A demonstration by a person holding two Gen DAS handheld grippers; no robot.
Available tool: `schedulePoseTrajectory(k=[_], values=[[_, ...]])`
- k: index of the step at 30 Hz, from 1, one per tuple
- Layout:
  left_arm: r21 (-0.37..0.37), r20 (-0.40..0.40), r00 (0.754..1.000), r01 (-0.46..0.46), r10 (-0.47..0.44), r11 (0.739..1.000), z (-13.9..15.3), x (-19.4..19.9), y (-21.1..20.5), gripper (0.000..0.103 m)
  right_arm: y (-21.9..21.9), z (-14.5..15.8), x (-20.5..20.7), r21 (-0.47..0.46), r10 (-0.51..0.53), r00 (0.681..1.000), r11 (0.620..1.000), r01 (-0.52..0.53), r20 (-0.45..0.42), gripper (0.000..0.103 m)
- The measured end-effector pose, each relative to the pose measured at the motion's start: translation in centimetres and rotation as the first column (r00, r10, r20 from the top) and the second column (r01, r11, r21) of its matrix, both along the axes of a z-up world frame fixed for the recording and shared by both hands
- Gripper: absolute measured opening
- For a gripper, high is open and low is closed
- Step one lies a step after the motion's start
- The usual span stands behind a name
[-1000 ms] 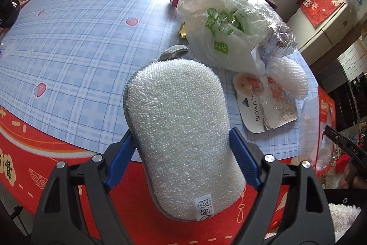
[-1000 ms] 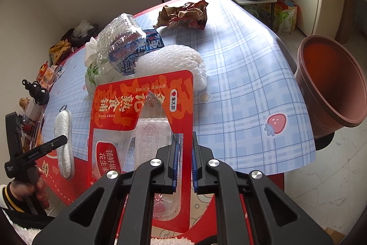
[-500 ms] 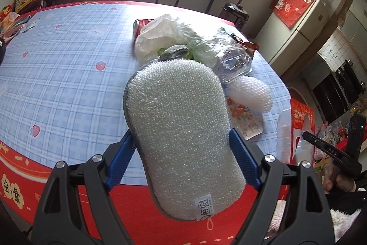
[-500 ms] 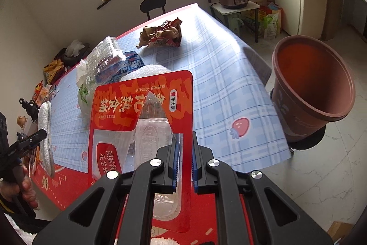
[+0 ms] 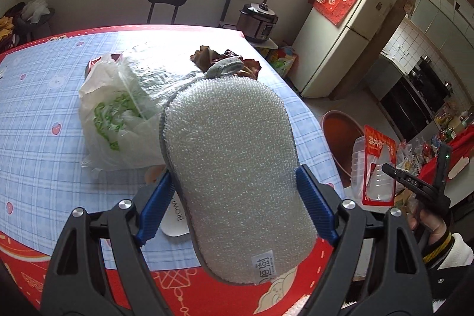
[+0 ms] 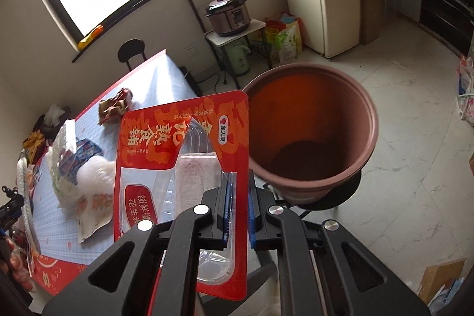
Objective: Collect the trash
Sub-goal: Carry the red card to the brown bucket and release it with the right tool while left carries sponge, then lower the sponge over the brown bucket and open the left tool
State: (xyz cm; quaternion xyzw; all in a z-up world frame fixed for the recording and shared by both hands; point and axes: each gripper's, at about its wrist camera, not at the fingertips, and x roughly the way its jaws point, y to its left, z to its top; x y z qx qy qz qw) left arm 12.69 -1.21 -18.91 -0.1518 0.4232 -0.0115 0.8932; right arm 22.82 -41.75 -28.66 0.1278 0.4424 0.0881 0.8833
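Sponge (image 5: 234, 165) sat betw. left gripper (image 5: 237, 197) fingers, above table (image 5: 44, 114) edge; bag (image 5: 115, 111) behind it on table. Packet (image 6: 189, 162) in right gripper (image 6: 238, 206), pot (image 6: 311, 126) just right, off table.

Our right gripper (image 6: 238, 208) is clamped on the edge of a red food packet (image 6: 183, 144), held upright beside the rim of a brown bucket (image 6: 314, 126). We see the table (image 6: 59, 215) left of it.
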Motion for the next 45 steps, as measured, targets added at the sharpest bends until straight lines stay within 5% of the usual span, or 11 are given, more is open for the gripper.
schedulePoseTrajectory(k=[8,17,20,28,39,45], values=[[-0.007,-0.003,0.999,-0.039,0.039,0.999,0.2,2.5,-4.3,0.082,-5.4,-1.0,7.9,-0.071,-0.038,0.999,0.997,0.037,-0.017,0.011],[0.001,-0.059,0.993,-0.104,0.104,0.995,-0.7,3.3,-5.3,0.082,-6.9,-2.2,13.3,-0.087,-0.050,0.998,0.995,0.047,-0.039,0.015],[0.014,-0.059,0.994,-0.095,0.096,0.995,-0.5,4.1,-6.0,0.082,-7.1,-1.9,14.0,-0.063,-0.063,0.998,0.996,0.061,-0.032,0.043],[0.043,-0.049,0.999,0.020,-0.018,0.999,0.5,7.6,-9.8,0.082,-8.4,3.0,11.2,-0.044,-0.074,0.988,0.996,0.081,0.138,0.094],[0.052,-0.023,0.970,0.242,-0.241,0.969,1.6,13.7,-19.5,0.082,-13.4,10.8,4.4,-0.135,-0.155,0.920,0.967,0.215,0.359,0.098],[0.040,-0.017,0.945,0.326,-0.326,0.944,1.7,17.5,-25.8,0.083,-16.5,12.8,1.1,-0.165,-0.190,0.903,0.949,0.270,0.385,0.098]])
